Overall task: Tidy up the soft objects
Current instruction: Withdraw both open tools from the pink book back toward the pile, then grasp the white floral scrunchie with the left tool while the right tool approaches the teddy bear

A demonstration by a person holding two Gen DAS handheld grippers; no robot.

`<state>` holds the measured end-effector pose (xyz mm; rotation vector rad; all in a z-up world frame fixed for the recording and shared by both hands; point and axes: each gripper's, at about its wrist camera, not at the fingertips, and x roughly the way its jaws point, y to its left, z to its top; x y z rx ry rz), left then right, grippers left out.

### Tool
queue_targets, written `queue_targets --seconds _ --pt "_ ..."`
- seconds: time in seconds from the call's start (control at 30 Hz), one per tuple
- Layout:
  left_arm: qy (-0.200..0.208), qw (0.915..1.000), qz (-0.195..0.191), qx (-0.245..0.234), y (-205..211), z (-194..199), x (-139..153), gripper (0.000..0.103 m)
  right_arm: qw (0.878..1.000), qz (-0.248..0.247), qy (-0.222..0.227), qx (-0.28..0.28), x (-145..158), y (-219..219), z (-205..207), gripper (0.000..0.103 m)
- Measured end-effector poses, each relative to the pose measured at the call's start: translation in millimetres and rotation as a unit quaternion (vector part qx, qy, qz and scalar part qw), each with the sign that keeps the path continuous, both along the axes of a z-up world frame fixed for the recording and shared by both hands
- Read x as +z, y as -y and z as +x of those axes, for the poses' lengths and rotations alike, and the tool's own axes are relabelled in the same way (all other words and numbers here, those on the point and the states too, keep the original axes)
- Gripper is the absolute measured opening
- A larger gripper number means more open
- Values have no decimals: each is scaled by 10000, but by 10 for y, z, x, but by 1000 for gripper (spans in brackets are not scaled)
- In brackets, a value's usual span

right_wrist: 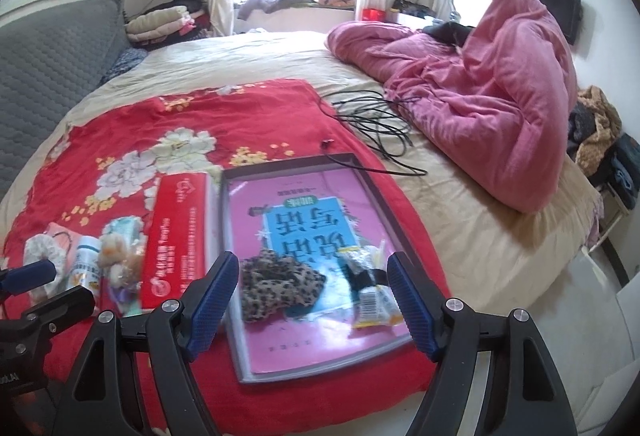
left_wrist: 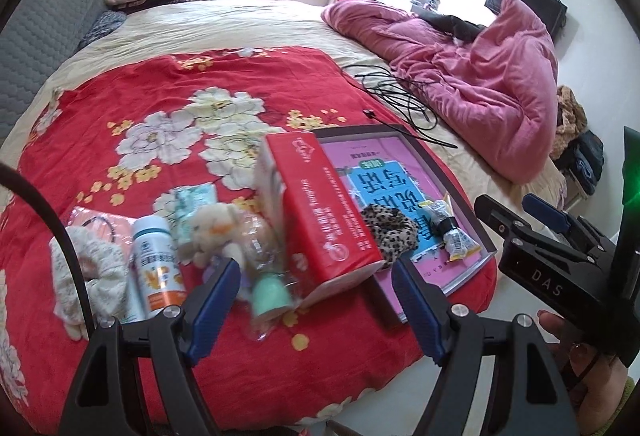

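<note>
A shallow tray (left_wrist: 420,151) (right_wrist: 288,159) with a pink and blue book in it lies on the red floral blanket (left_wrist: 140,95) (right_wrist: 120,139). In it lie a leopard scrunchie (left_wrist: 390,232) (right_wrist: 276,286) and a small snack packet (left_wrist: 450,232) (right_wrist: 372,288). Left of the tray stand a red tissue pack (left_wrist: 324,211) (right_wrist: 176,236), a plush toy (left_wrist: 216,230) (right_wrist: 114,250), a white bottle (left_wrist: 154,268) (right_wrist: 86,262), a cream scrunchie (left_wrist: 94,272) (right_wrist: 40,252) and a mint-capped wrapped item (left_wrist: 268,292). My left gripper (left_wrist: 312,306) is open just before the tissue pack. My right gripper (right_wrist: 314,302) is open over the tray's near part.
A pink quilt (left_wrist: 480,75) (right_wrist: 500,95) is heaped at the far right of the bed. Black cables (left_wrist: 396,91) (right_wrist: 376,119) lie beyond the tray. A grey padded headboard (left_wrist: 44,35) (right_wrist: 52,47) lines the left. The bed edge and floor are at the right.
</note>
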<state>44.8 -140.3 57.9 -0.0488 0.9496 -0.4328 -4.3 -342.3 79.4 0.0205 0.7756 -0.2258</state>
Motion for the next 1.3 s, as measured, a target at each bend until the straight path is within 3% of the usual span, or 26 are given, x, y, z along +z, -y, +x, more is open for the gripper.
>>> queue_targets --seconds 0.33,0.7,1.3 --pt "109 9973 166 702 -648 -61 95 78 9984 -10 57 568 57 -623 78 78" --pt "18 9931 130 1165 -1192 -116 69 78 9938 6 29 1111 49 -1231 83 78" --pt "-140 9851 49 1713 -1838 -181 -40 78 9903 10 -19 1386 15 -1469 58 78"
